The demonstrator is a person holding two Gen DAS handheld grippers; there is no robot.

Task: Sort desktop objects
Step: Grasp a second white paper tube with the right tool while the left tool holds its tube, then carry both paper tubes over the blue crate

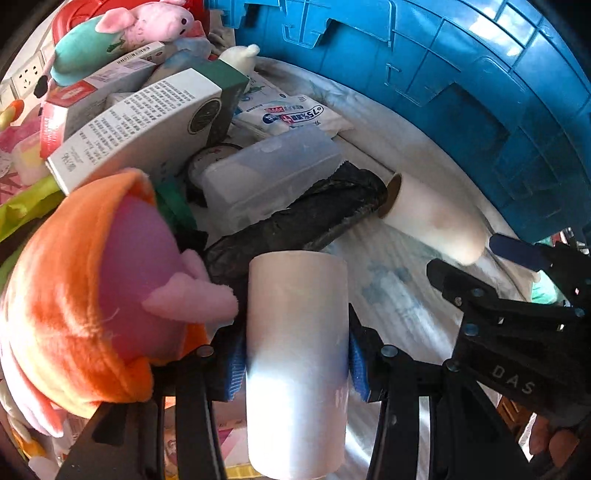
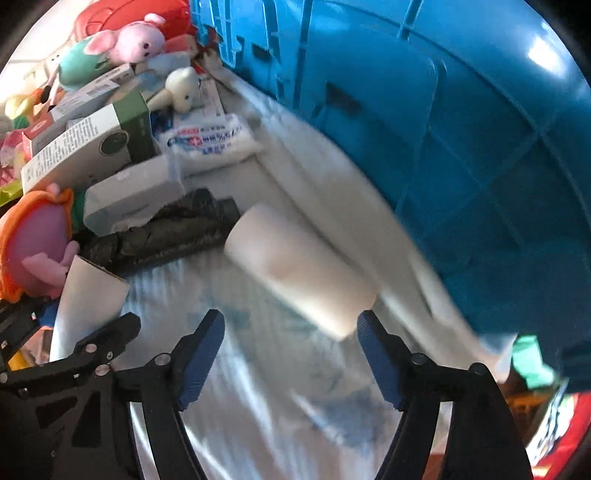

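Held roll: we see a white roll (image 1: 297,365) standing upright between the blue pads of our left tongs (image 1: 297,363), which pinch it on both sides.
Second roll: another white roll (image 2: 301,271) lies on its side on the pale cloth (image 2: 258,387), its near end just ahead of our right tongs (image 2: 290,354).
Right tongs: spread wide, with nothing between the pads; the lying roll's end sits close to the right pad, and we cannot tell whether they touch.
Black bundle: a crumpled black bag roll (image 1: 314,218) lies behind the held roll, its end against the lying roll's brown core.
Clear box: a frosted plastic box (image 1: 269,177) rests just behind the black bundle.
Pile on the left: a white and green carton (image 1: 147,125), a wipes packet (image 1: 291,114), and an orange and pink plush (image 1: 92,295) pressed beside the held roll.
Further back: a pink pig plush (image 1: 155,22) tops the heap.
Crate: a large blue plastic crate (image 1: 461,92) stands along the right edge of the cloth.
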